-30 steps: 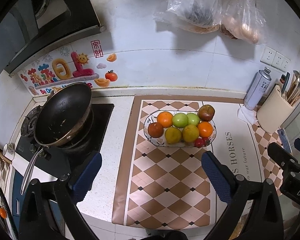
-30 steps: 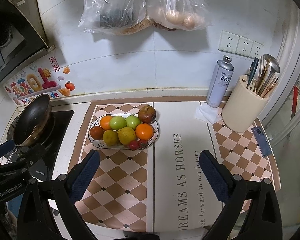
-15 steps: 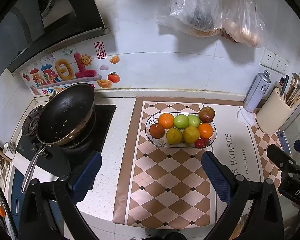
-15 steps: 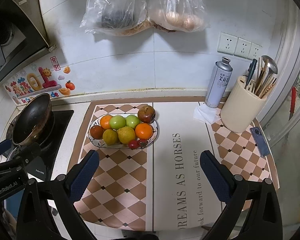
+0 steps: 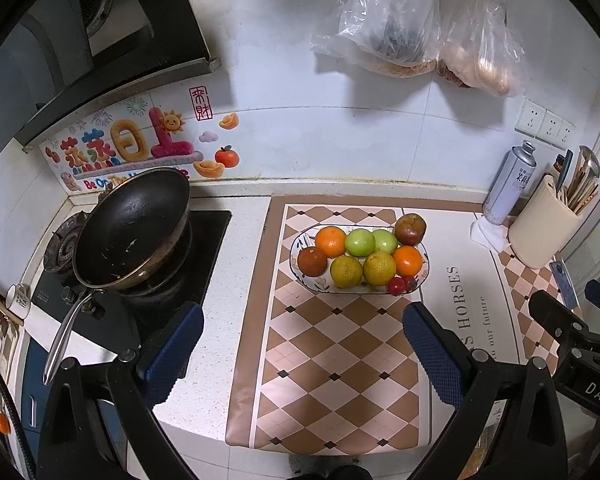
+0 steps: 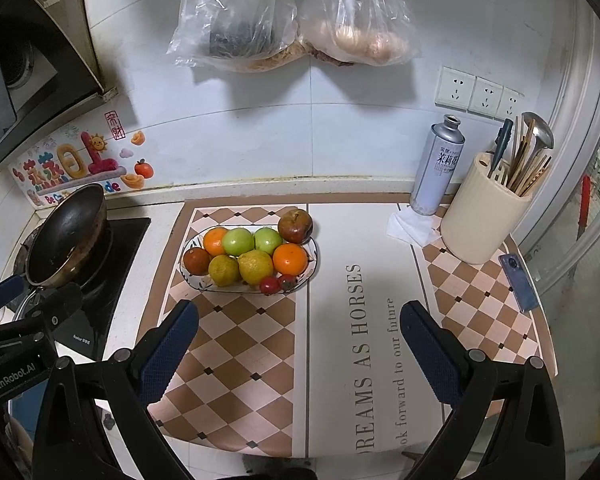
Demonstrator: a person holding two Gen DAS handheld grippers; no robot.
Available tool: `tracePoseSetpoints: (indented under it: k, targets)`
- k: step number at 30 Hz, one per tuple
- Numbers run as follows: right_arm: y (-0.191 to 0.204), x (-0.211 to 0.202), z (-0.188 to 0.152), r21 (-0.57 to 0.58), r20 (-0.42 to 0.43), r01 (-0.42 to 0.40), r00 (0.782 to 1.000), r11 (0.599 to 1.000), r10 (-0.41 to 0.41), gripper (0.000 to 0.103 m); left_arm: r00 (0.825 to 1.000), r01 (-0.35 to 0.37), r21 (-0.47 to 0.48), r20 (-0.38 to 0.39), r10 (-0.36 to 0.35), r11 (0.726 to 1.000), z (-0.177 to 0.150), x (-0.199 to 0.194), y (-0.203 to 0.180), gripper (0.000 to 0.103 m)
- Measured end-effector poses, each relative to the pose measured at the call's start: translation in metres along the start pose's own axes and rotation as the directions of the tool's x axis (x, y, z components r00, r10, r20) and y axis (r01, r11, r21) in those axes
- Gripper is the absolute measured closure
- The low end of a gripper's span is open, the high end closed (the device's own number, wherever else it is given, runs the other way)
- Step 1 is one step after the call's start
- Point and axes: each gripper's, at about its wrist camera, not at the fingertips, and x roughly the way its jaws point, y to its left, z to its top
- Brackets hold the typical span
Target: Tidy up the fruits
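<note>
An oval patterned fruit plate [image 5: 300, 270] [image 6: 189, 274] sits on the checkered counter mat. It holds two oranges [image 5: 407, 261] [image 6: 289, 258], two green apples [image 5: 360, 242] [image 6: 239, 241], two yellow-green citrus [image 5: 379, 267] [image 6: 255, 266], dark red fruits [image 5: 410, 229] [image 6: 295, 225] and small red tomatoes [image 5: 396, 285] [image 6: 269, 285]. My left gripper [image 5: 302, 344] is open and empty, held above the mat in front of the plate. My right gripper [image 6: 300, 340] is open and empty, in front and to the right of the plate.
A black pan [image 5: 132, 232] [image 6: 66, 236] sits on the gas stove at left. A spray can [image 6: 438, 168], a cream utensil holder [image 6: 486, 216], a white tissue [image 6: 410, 228] and a phone [image 6: 518, 282] stand at right. Plastic bags [image 6: 284, 16] hang on the wall.
Both grippers have drawn slightly back and up from the counter; the plate looks a little farther. Both stay open and empty.
</note>
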Motion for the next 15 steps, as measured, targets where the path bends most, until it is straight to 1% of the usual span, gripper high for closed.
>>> tracePoseSetpoints:
  k: [15]
  targets:
    - [0.0007,-0.0078,-0.0035,-0.001,0.003,-0.001,1.000,1.000,0.001,0.000,1.000,0.002,0.000,0.003,-0.002,1.000,-0.0006,-0.0051,-0.0001,0.001]
